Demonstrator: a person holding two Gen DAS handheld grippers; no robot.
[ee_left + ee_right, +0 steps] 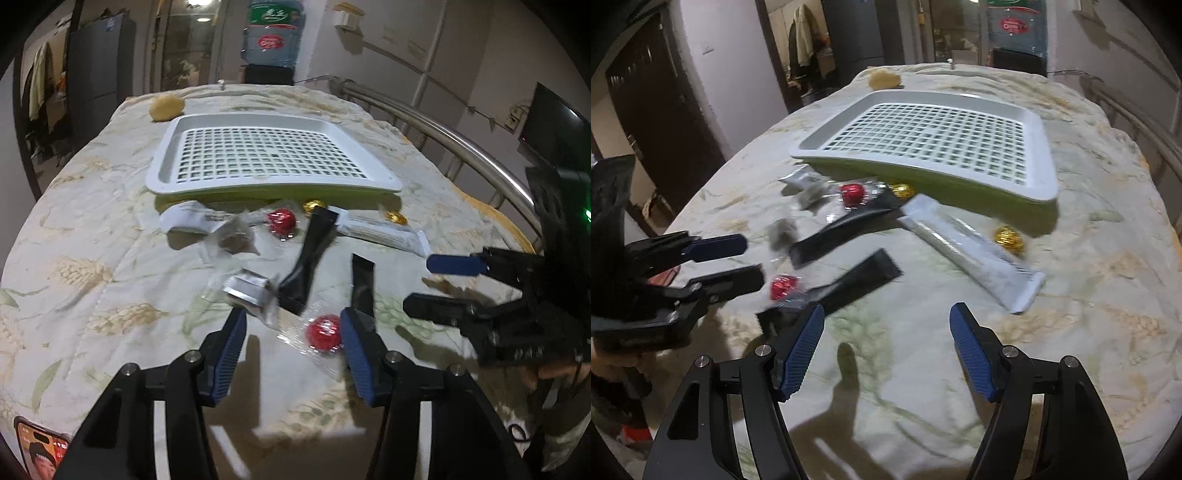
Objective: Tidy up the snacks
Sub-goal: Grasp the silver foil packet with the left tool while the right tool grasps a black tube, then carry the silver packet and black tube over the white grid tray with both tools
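Observation:
A white slotted tray (273, 122) on a green base sits at the back of the table, also in the right wrist view (1038, 125). Snacks lie in front of it: a near red foil ball (325, 331) (782, 287), a far red ball (281, 220) (852, 194), two gold balls (396, 217) (1008, 236), two black sachets (314, 254) (864, 277), a long white bar (384, 230) (971, 254), a silver-wrapped piece (246, 290). My left gripper (291, 321) is open, its jaws either side of the near red ball. My right gripper (886, 314) is open and empty over bare cloth.
A round yellow biscuit (166, 107) lies behind the tray. A phone (38, 448) lies at the near left corner. A metal rail (443, 133) runs along the right side. A water dispenser bottle (271, 33) stands behind the table.

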